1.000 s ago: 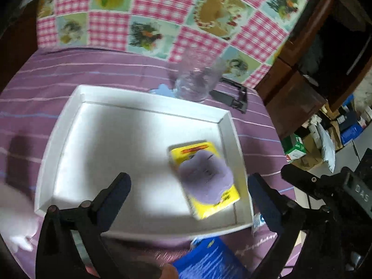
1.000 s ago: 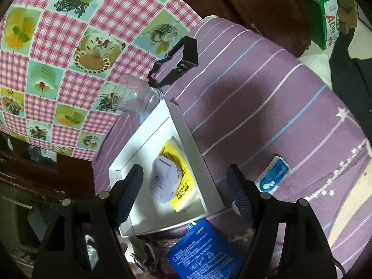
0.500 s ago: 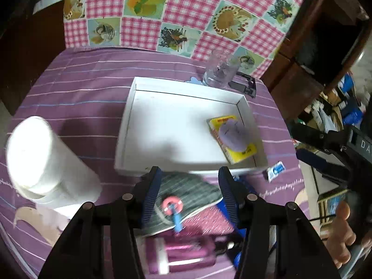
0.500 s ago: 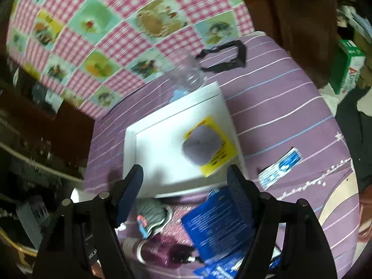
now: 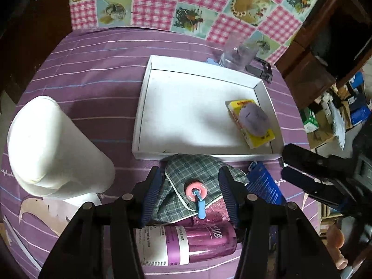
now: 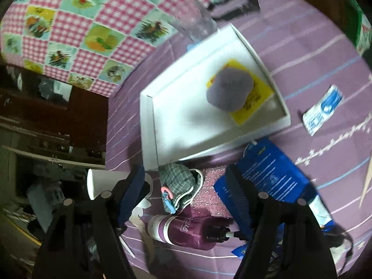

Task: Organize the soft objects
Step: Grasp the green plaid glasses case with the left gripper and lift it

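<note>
A white tray (image 5: 148, 107) lies on the purple cloth; it also shows in the right wrist view (image 6: 148, 125). In its right end a purple soft pad (image 5: 254, 119) rests on a yellow packet (image 5: 260, 140). A green plaid cloth pouch (image 5: 186, 174) with a pink-and-blue toy (image 5: 196, 191) on it lies just in front of the tray. My left gripper (image 5: 189, 191) is open, its fingers on either side of the pouch. My right gripper (image 6: 186, 193) is open above the pouch (image 6: 179, 179) and empty.
A white paper roll (image 5: 53, 144) stands at the left. A purple bottle (image 5: 186, 244) lies in front of the pouch. A blue packet (image 5: 265, 186) lies at the right, a clear cup (image 5: 237, 53) and a black clip (image 5: 262, 69) behind the tray. A small blue-white sachet (image 6: 323, 109) lies right of the tray.
Both grippers have pulled back from the tray toward the near side. The left gripper has narrowed and now frames the plaid pouch. The purple pad stays on the yellow packet.
</note>
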A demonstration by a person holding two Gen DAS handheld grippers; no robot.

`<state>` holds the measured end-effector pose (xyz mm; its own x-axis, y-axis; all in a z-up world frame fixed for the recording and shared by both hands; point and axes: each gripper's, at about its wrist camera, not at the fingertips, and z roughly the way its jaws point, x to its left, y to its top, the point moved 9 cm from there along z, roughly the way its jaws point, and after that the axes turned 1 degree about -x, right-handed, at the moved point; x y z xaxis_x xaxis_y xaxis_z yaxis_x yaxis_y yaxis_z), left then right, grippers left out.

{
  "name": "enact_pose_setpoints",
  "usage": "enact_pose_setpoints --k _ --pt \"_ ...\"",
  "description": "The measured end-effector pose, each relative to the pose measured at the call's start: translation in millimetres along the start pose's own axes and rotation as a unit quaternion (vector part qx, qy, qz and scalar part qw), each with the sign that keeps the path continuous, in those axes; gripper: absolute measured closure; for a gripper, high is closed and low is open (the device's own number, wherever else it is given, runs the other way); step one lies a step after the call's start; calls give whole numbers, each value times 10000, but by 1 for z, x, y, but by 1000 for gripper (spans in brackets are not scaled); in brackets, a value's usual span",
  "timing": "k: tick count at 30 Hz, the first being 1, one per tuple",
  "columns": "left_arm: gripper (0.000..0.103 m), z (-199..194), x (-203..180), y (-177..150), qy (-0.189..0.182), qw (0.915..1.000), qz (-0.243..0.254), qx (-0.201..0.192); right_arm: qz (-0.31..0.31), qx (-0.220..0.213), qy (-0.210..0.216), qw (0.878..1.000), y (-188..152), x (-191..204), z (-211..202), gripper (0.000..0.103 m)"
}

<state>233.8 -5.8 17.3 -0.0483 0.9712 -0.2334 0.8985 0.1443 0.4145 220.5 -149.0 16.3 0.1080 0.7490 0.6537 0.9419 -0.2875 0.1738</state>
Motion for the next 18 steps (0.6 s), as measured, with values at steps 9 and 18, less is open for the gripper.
enact_pose_setpoints --k 9,18 --pt "51 15 -12 -9 -515 9977 248 364 282 151 -74 9995 1 -13 11 43" --pt "45 26 -9 -18 -460 9954 585 605 512 103 86 9986 9 -21 -4 43"
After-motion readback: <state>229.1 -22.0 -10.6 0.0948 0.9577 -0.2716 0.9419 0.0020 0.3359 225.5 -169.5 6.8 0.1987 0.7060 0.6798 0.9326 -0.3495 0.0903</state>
